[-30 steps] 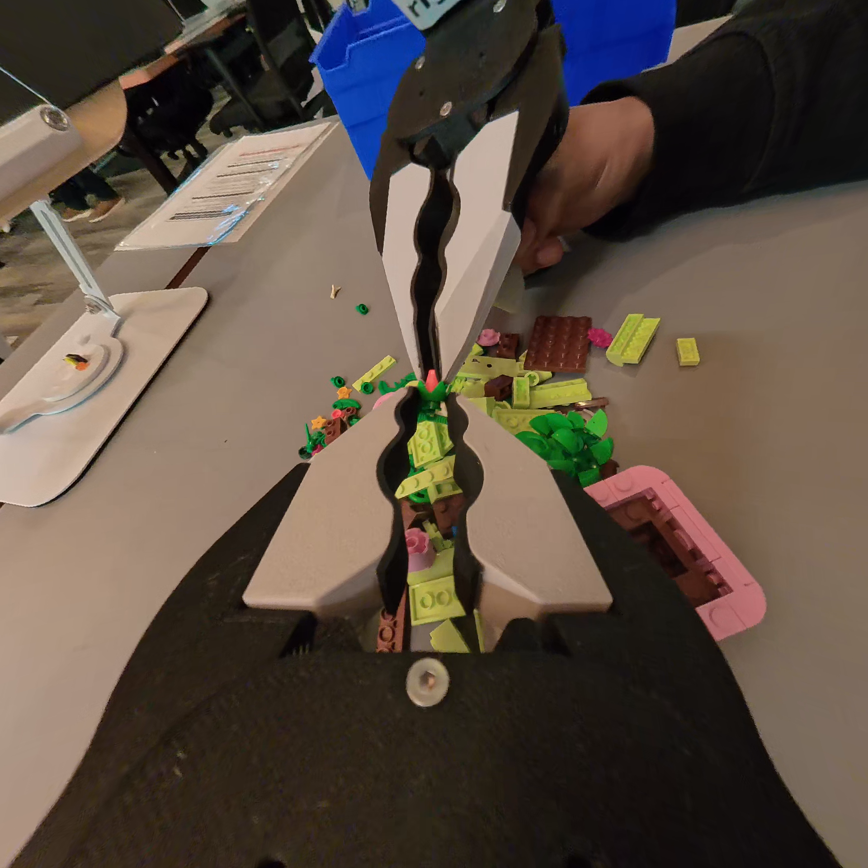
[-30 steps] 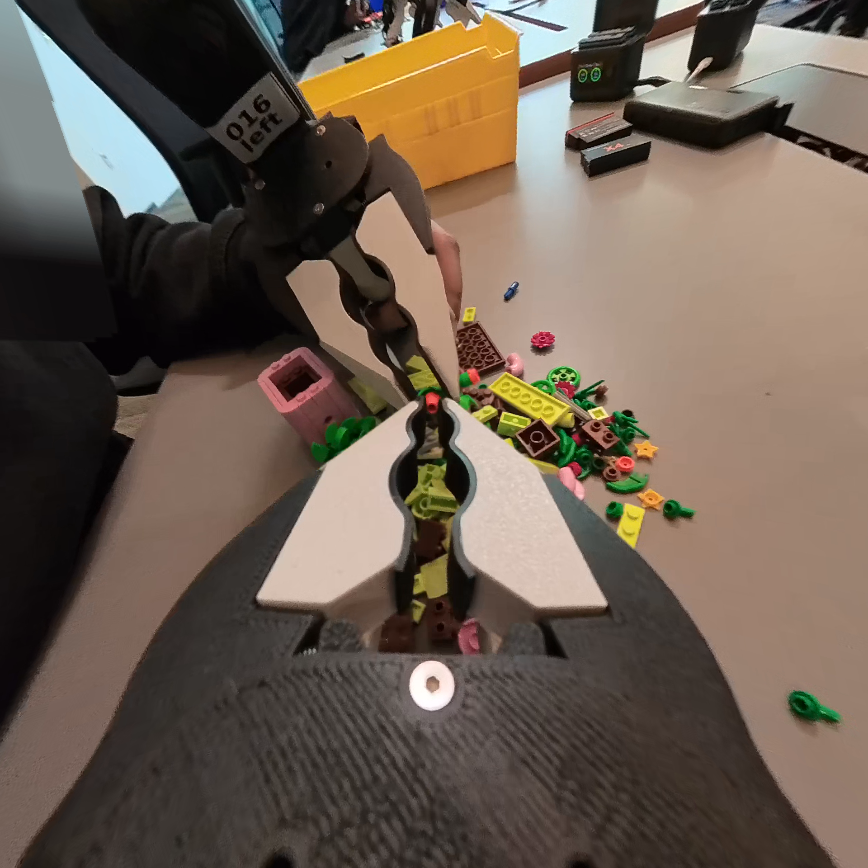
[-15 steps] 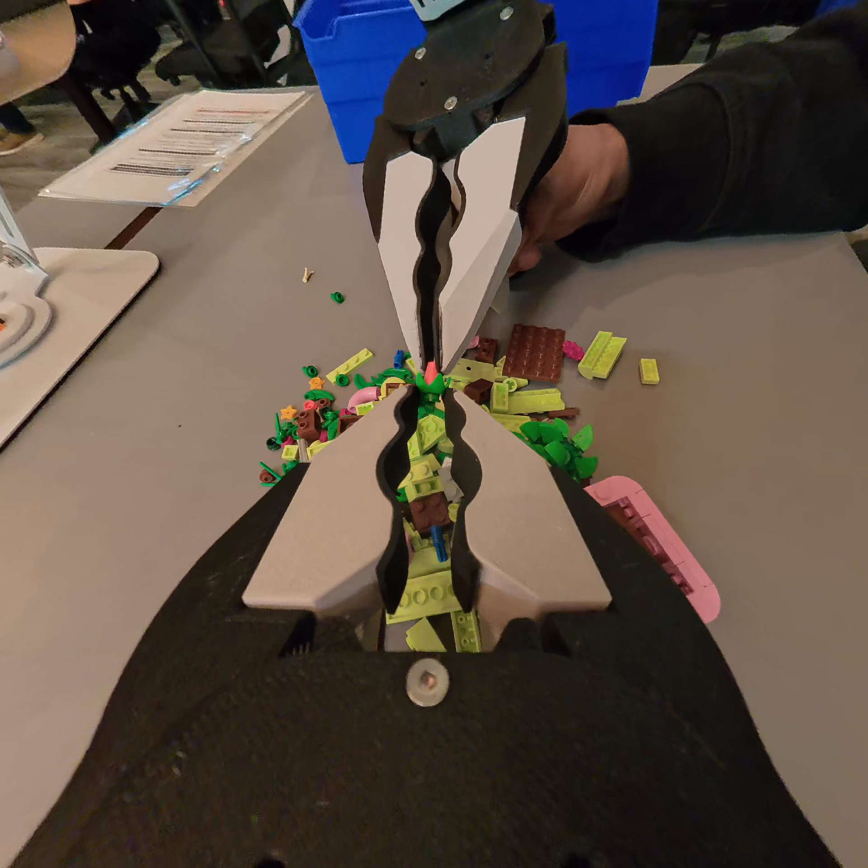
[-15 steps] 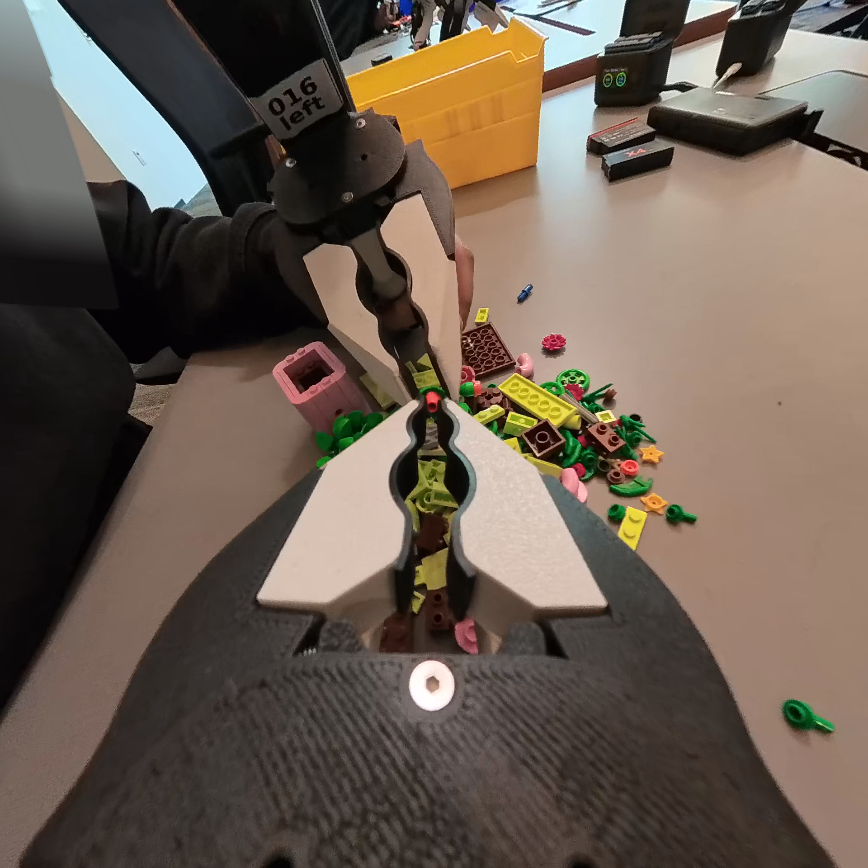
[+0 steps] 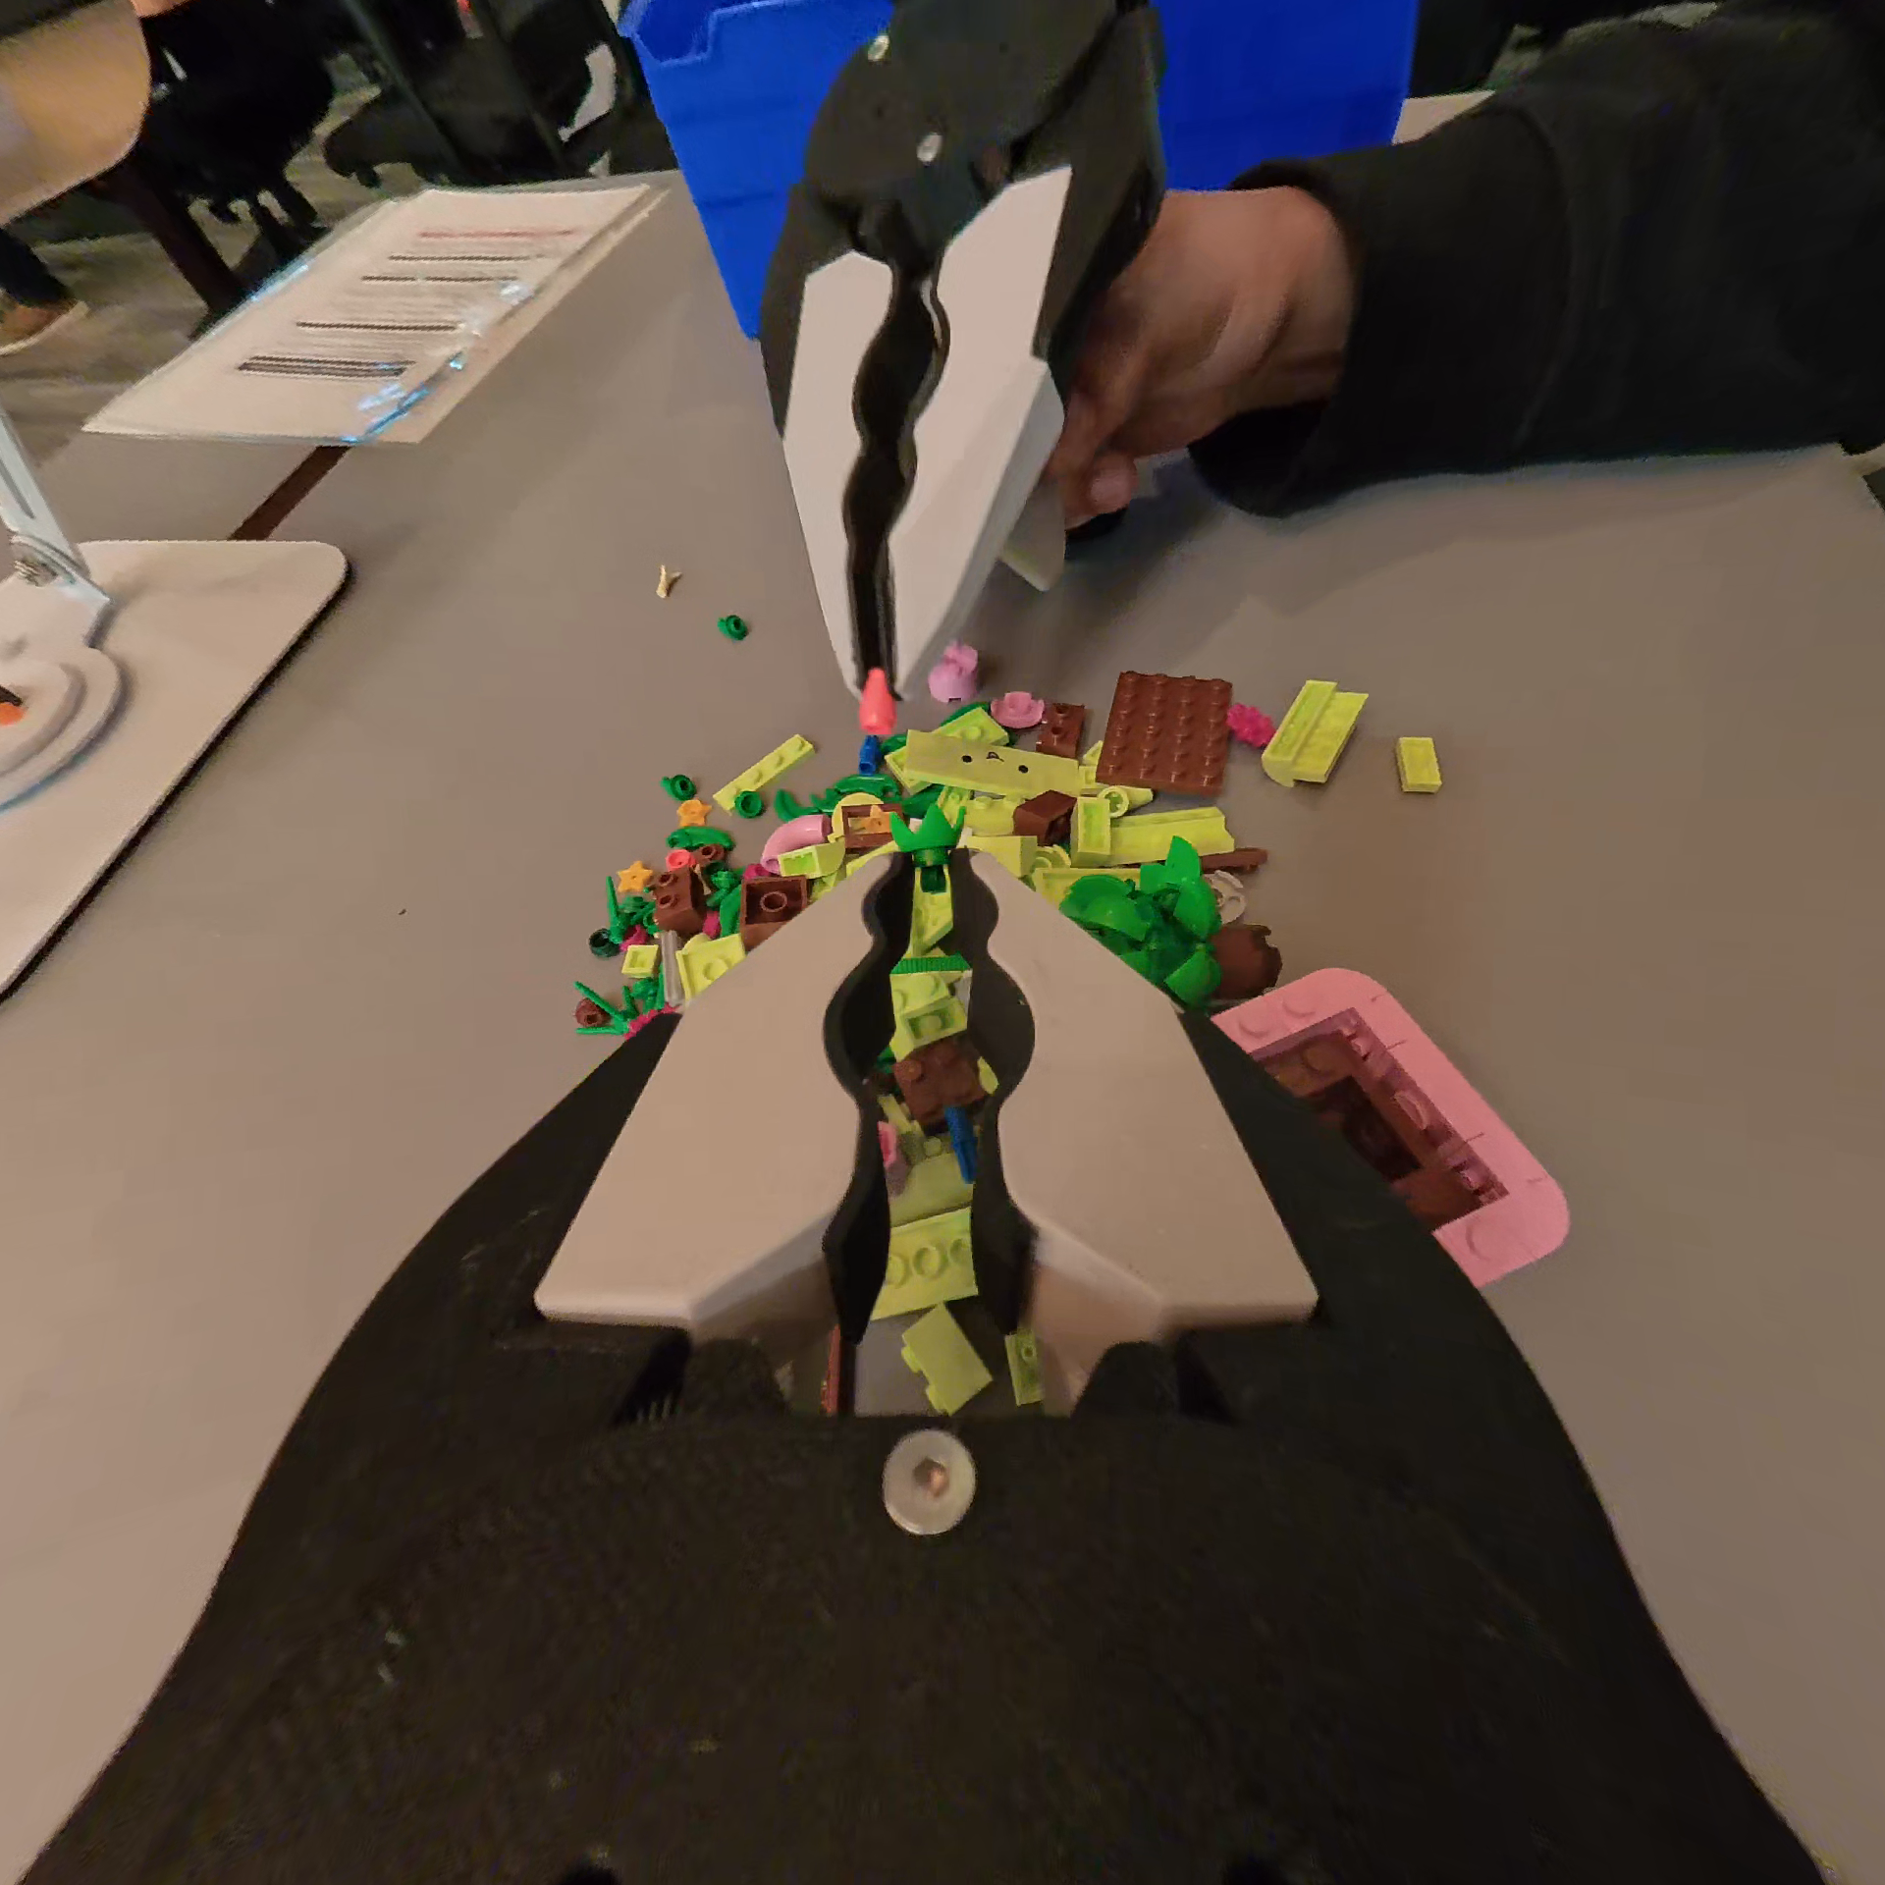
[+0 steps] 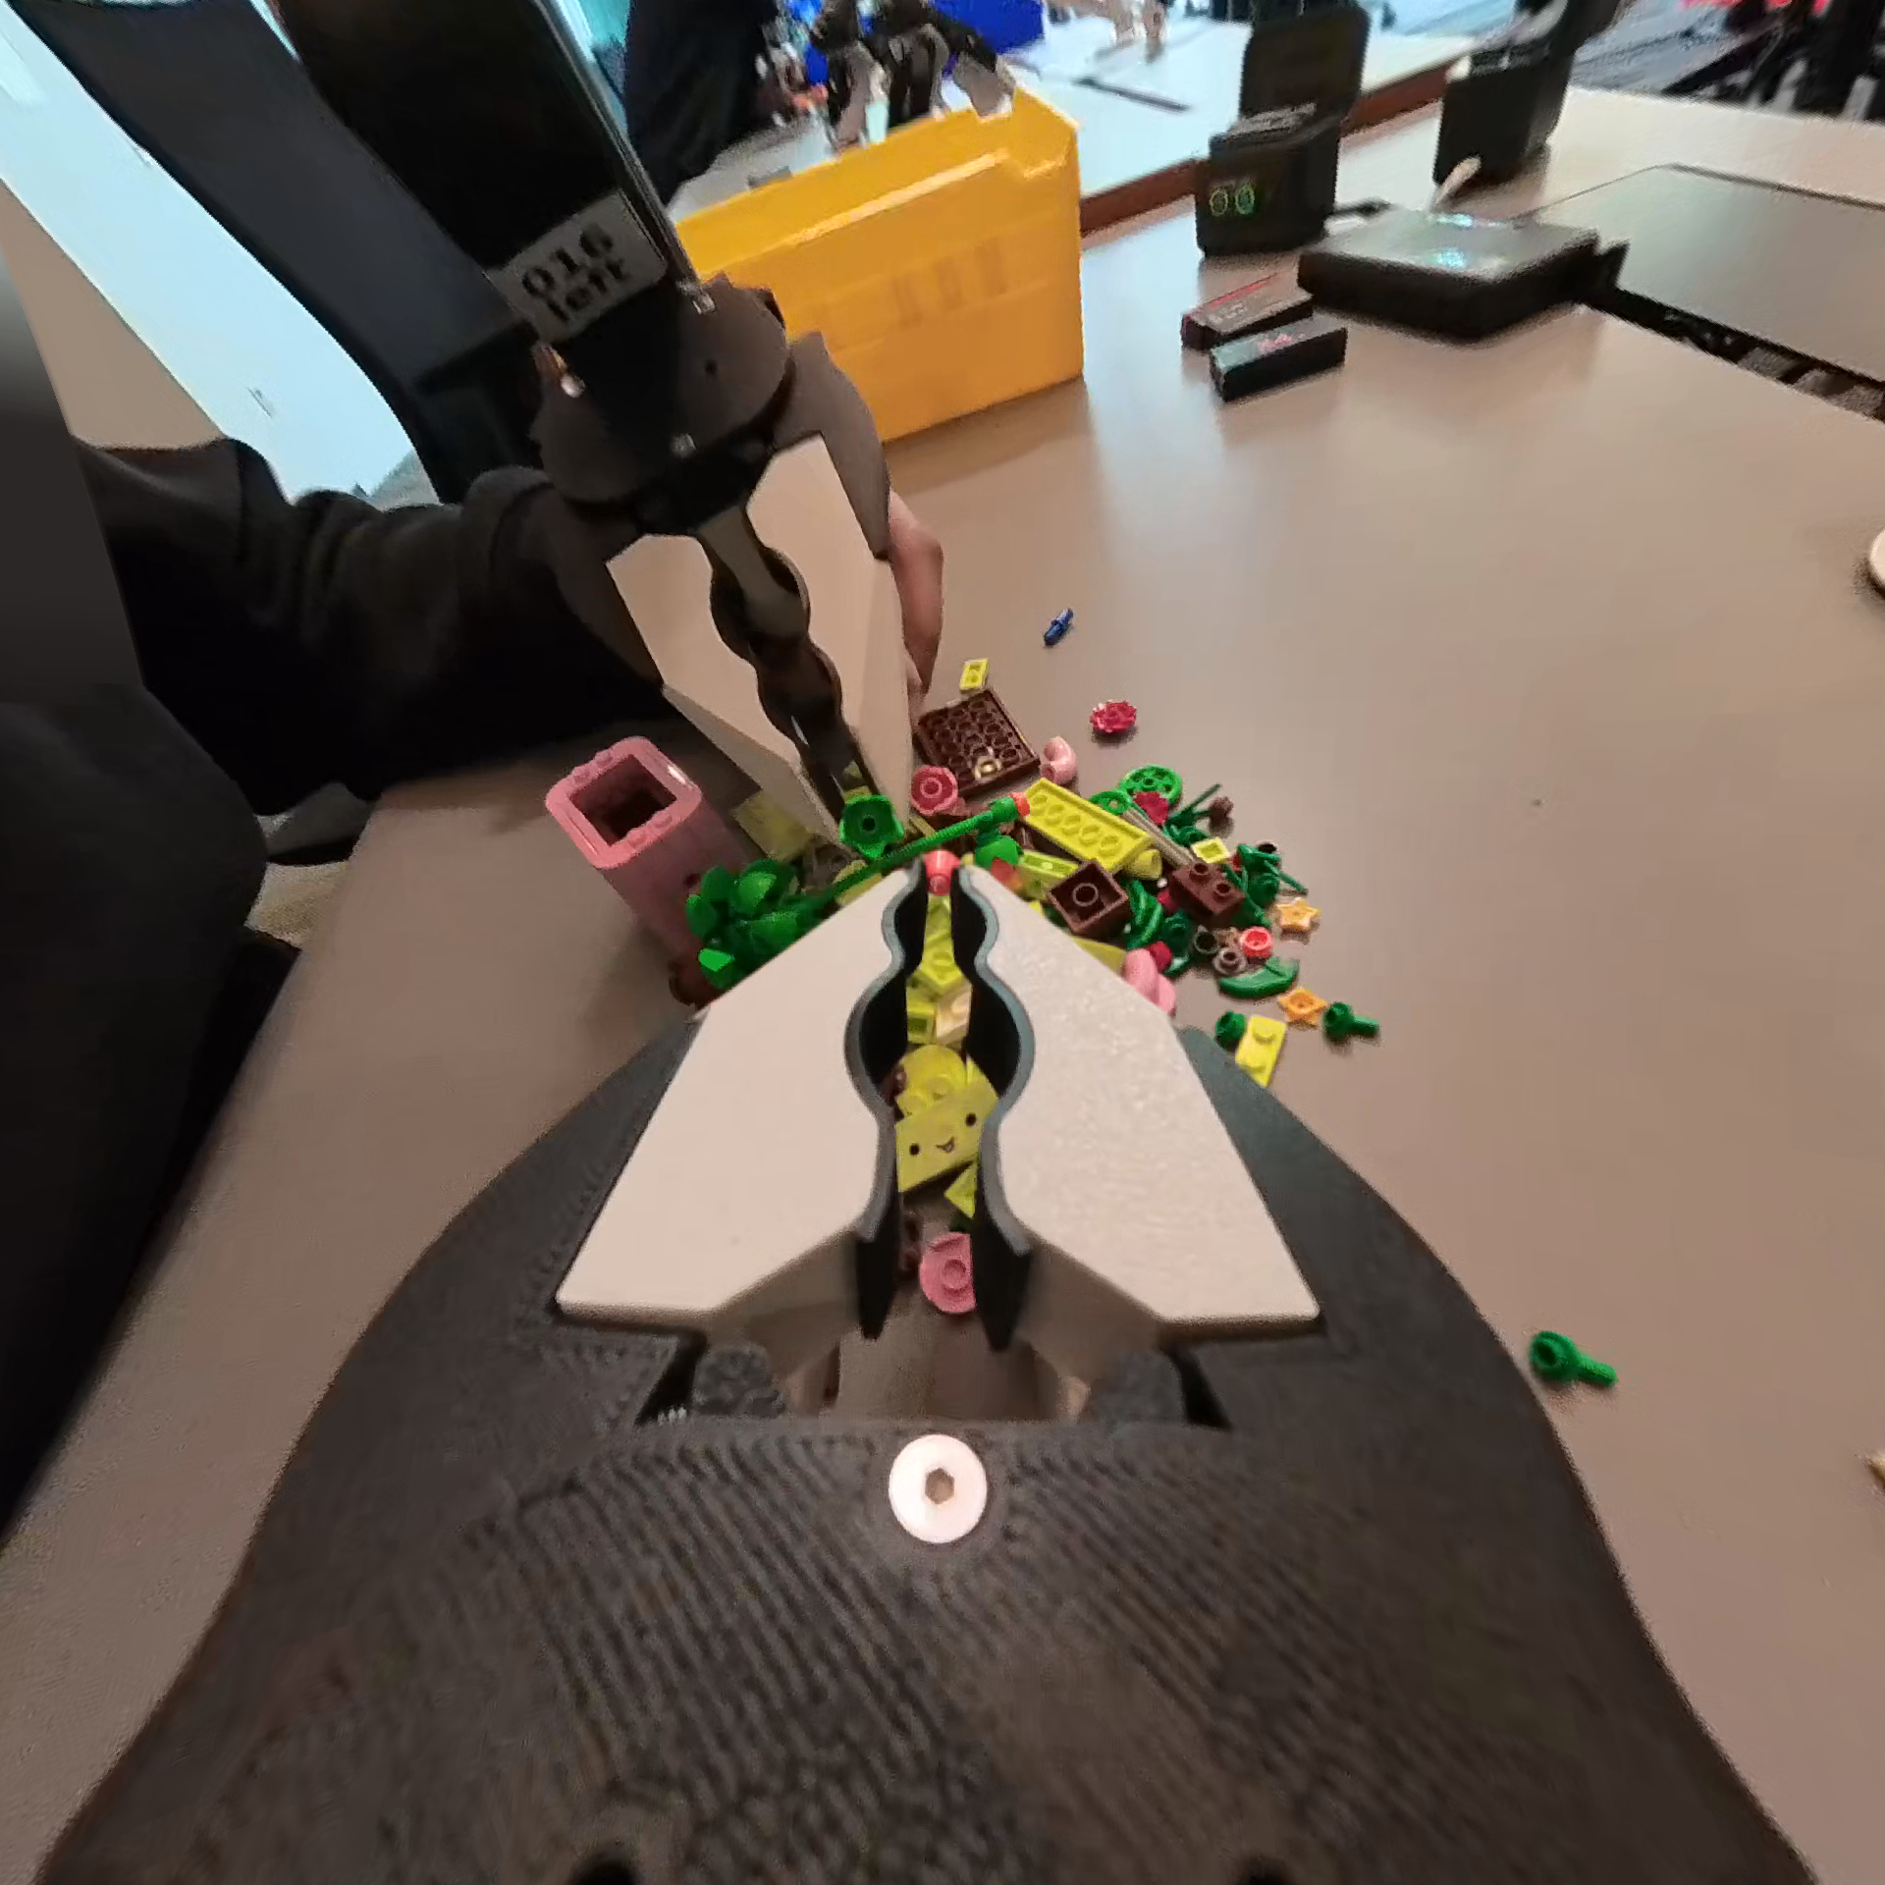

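Note:
My left gripper (image 5: 928,852) is shut on a small green leafy stem piece (image 5: 926,828) just above a pile of small bricks (image 5: 1030,816). My right gripper (image 6: 944,879) is shut on a small coral-red cone piece (image 6: 939,867). In the left wrist view the right gripper (image 5: 873,685) hangs tip-down with the cone (image 5: 875,704) at its tips, a short gap beyond my left tips. In the right wrist view the left gripper (image 6: 862,806) holds the green piece (image 6: 867,824) over the pile (image 6: 1122,877).
A pink open box (image 5: 1499,1244) lies right of the pile and also shows in the right wrist view (image 6: 653,867). A blue bin (image 5: 734,153), a paper sheet (image 5: 388,306) and a white stand base (image 5: 153,653) lie beyond. A yellow bin (image 6: 918,255) and black boxes (image 6: 1448,265) sit farther off. My right fingertips sit around 4 cm from my left ones.
The two grippers' tips met, with the red cone seated on the green piece. Now they have drawn apart: the cone stays with the right gripper, the green piece with the left.

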Demonstrator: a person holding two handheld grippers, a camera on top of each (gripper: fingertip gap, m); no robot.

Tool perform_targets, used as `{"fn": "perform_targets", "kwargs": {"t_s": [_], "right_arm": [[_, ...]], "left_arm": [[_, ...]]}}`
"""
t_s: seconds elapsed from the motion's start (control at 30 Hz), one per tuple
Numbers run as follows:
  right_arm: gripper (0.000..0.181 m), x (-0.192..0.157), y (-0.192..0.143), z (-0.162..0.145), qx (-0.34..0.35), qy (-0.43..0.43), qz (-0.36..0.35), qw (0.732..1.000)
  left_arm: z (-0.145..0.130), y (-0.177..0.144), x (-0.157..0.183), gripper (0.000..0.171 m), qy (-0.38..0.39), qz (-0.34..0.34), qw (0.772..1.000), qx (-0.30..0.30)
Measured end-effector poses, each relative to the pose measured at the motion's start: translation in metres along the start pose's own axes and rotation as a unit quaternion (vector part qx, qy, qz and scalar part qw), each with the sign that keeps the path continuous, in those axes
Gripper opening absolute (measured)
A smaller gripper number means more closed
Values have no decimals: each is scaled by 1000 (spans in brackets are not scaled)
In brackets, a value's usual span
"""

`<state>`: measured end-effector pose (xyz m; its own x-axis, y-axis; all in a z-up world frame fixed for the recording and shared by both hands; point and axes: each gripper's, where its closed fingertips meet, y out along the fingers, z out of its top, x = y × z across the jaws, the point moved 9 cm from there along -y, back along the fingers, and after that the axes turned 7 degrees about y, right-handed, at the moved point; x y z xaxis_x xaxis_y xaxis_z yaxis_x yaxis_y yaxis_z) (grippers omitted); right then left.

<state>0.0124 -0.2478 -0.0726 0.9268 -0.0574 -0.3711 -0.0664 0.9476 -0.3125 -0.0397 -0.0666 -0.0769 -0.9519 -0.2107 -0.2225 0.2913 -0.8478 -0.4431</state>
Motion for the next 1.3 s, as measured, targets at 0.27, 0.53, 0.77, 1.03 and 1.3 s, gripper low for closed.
{"fn": "perform_targets", "kwargs": {"t_s": [0.27, 0.53, 0.77, 1.03, 1.3], "right_arm": [[1, -2, 8, -5, -43, -27, -36, 998], [13, -2, 7, -3, -26, -41, -55, 997], [21, -18, 18, 2, 14, -38, -16, 999], [17, -19, 25, 0, -3, -22, -16, 1000], [14, -20, 28, -1, -16, -20, -21, 999]], "left_arm": [[-1, 1, 0, 5, 17, 12, 1000, -5], [-1, 1, 0, 5, 25, 21, 999, -6], [0, 2, 2, 5, 35, 25, 999, -8], [2, 4, 6, 5, 49, 27, 998, -4], [3, 4, 7, 5, 55, 35, 998, 1]]}}
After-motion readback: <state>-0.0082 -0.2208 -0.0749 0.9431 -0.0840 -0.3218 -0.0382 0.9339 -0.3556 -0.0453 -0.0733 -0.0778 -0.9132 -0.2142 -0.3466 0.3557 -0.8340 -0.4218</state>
